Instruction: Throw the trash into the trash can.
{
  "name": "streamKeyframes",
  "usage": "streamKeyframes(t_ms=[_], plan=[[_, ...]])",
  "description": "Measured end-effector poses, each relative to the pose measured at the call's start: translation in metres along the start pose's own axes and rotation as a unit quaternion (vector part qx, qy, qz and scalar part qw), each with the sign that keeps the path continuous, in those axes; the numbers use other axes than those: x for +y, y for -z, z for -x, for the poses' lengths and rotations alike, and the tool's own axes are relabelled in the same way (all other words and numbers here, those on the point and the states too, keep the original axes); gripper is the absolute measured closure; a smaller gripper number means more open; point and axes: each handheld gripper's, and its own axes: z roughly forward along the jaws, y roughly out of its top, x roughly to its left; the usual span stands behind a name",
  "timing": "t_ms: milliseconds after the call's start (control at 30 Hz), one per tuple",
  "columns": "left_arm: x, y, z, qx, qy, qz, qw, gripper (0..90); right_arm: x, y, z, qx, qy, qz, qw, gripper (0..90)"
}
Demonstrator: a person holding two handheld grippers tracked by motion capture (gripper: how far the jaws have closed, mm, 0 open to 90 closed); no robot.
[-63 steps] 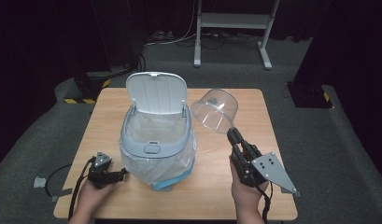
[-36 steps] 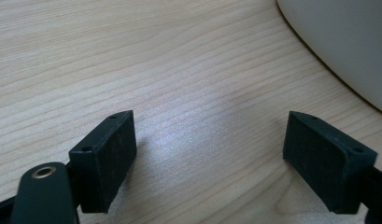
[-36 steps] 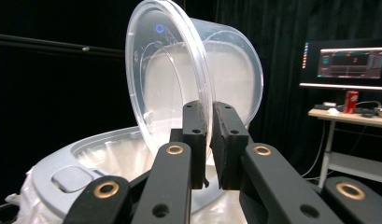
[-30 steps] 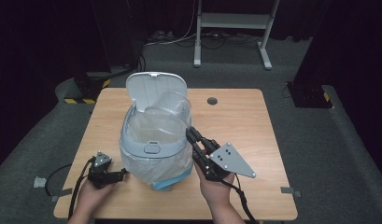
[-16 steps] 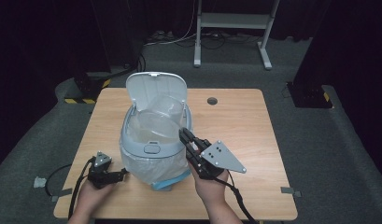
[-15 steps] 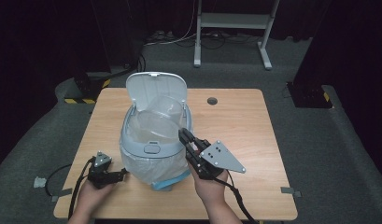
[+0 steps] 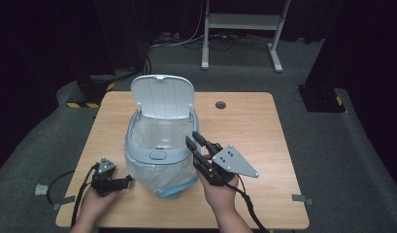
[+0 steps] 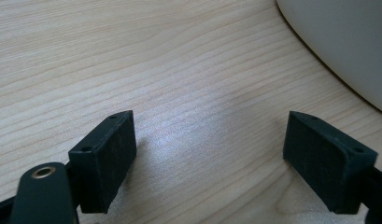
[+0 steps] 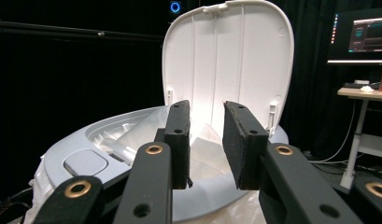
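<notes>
Hovering at the bin's (image 7: 159,145) right rim, the right tongs (image 9: 206,140) have just been opening, their jaws slightly parted with nothing between them. The left tongs (image 8: 223,168) rest wide open and empty on the table (image 7: 254,121) beside the bin. The lid (image 7: 162,96) stands upright, bag (image 7: 162,170) fitted. Likely step: release into the bin; next, withdraw clear of the rim.

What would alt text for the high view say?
A small grey bin with its lid up and a plastic liner stands on a wooden table. The right gripper, jaws slightly apart and empty, is at its rim; the left gripper rests beside its base.
</notes>
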Motion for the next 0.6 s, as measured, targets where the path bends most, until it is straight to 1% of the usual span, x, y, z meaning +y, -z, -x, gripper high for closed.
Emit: streamKeyframes(t_ms=[300,333,467,600], plan=[[0.000,0.000,0.000,-0.001,0.000,0.000,1.0000,17.3,-0.002,0.001,0.000,-0.002,0.000,-0.003,1.0000,72.9],[0.000,0.000,0.000,-0.001,0.000,0.000,1.0000,17.4,-0.003,0.002,0.000,-0.003,-0.003,-0.004,1.0000,72.6],[0.000,0.000,0.000,-0.001,0.000,0.001,1.0000,17.9,-0.006,0.005,0.003,-0.010,0.000,-0.008,0.9999,71.0],[-0.001,0.001,0.000,-0.002,0.001,0.002,1.0000,20.3,-0.010,0.012,0.007,-0.028,0.008,-0.014,0.9995,68.9]])
